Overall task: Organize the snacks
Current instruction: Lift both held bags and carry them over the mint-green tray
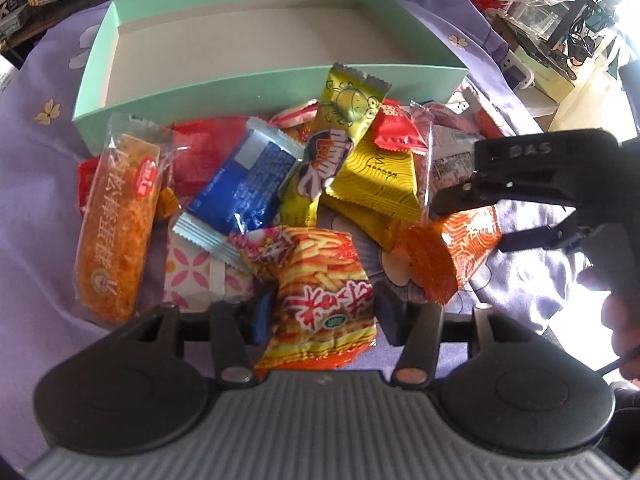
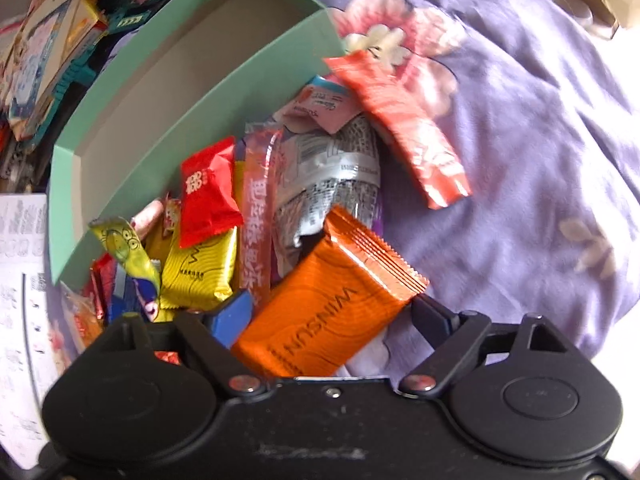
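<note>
Left tongs (image 1: pixel 320 312) sit closed on the fries bag (image 1: pixel 320 300), pads pressed into both its sides. Beyond them, the snack pile: blue packet (image 1: pixel 244 184), long cake bar (image 1: pixel 116 220) off to their left, yellow pouch (image 1: pixel 372 184) further ahead. Past the pile, the green box (image 1: pixel 276 84) stands on the purple cloth (image 1: pixel 36 184). Right tongs (image 2: pixel 332 316) grip the orange pack (image 2: pixel 324 312), seen also from the left wrist (image 1: pixel 452 240) held above the cloth. Ahead of them: red packet (image 2: pixel 208 192), silver wrapper (image 2: pixel 332 176), pink sachet (image 2: pixel 404 128).
</note>
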Demonstrator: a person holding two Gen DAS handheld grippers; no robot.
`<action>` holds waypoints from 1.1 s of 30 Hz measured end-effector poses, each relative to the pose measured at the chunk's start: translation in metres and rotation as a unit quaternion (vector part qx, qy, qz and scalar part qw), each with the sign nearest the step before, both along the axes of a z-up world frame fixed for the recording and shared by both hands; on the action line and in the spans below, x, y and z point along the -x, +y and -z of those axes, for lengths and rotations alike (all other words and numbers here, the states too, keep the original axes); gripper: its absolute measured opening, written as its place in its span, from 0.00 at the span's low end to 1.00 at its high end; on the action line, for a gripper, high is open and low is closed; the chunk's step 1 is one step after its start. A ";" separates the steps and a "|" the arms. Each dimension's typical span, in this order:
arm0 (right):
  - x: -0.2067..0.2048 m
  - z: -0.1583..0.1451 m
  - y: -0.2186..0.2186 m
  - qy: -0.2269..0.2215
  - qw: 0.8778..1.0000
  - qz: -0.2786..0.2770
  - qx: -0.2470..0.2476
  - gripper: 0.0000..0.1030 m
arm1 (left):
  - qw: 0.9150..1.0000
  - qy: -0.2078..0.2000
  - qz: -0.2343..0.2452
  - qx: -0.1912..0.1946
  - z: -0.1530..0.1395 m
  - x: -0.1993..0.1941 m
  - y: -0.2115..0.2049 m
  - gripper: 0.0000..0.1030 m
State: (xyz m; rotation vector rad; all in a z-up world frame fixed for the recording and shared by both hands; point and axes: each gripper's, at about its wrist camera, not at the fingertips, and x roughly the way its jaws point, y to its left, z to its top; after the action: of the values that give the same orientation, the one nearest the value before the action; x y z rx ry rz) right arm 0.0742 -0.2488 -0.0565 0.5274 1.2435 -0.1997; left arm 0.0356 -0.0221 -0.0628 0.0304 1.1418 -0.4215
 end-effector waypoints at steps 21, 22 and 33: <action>0.032 0.003 0.034 -0.033 0.991 -0.128 0.022 0.72 | 1.000 0.009 0.000 -0.029 0.009 -0.003 -0.013 0.51; 0.033 0.002 0.035 -0.036 0.990 -0.135 0.023 0.70 | 1.000 0.008 0.000 -0.029 0.009 -0.003 -0.014 0.50; 0.050 -0.040 0.032 -0.089 0.982 -0.157 0.048 0.60 | 0.998 -0.051 0.012 -0.025 -0.021 0.014 -0.013 0.47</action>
State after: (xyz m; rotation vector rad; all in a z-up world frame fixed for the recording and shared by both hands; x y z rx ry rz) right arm 0.0243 -0.2167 -0.0165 0.2541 1.1192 0.0523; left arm 0.0218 -0.0350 -0.0418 0.1083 1.0516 -0.4094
